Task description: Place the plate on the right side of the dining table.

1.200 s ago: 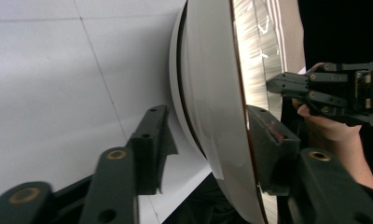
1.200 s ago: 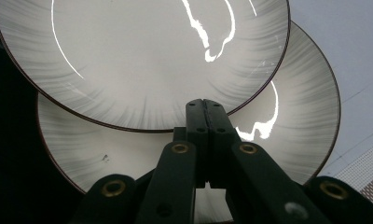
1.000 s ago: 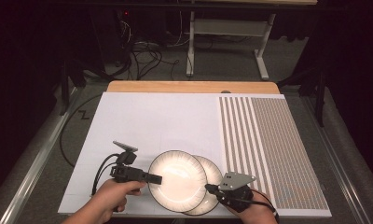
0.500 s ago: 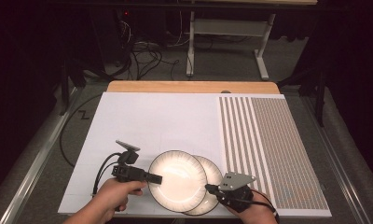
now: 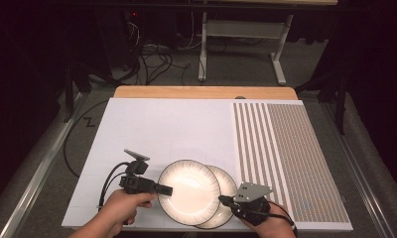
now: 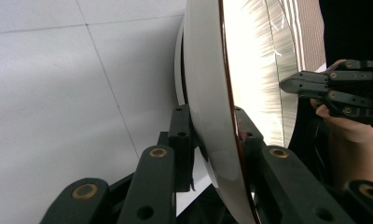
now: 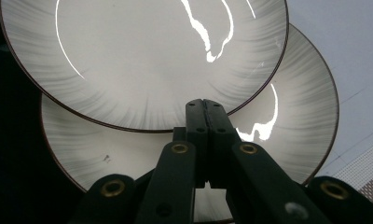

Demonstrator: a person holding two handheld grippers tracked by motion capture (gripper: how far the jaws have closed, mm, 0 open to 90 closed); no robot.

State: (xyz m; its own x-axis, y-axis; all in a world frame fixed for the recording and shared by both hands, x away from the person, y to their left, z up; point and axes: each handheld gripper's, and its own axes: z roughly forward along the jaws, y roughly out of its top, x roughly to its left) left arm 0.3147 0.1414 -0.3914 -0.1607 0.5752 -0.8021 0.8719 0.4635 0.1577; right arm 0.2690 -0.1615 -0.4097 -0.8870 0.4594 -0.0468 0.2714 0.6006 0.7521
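Observation:
Two white plates with dark rims and grey streaks lie overlapped near the table's front edge. The upper plate (image 5: 189,192) (image 7: 142,56) partly covers the lower plate (image 5: 227,184) (image 7: 292,107), which sticks out to its right. My left gripper (image 5: 165,189) (image 6: 211,126) is shut on the upper plate's (image 6: 205,88) left rim, one jaw above and one below. My right gripper (image 5: 224,199) (image 7: 205,105) is shut with nothing between its jaws. Its tip rests over the lower plate, right at the upper plate's near rim. The right gripper (image 6: 306,86) also appears across the plate in the left gripper view.
The plates lie on a white mat (image 5: 162,129) covering the table's left and middle. A striped and dotted mat (image 5: 286,148) covers the right side. A wooden table edge (image 5: 201,92) runs along the back, with cables and desk legs on the floor beyond.

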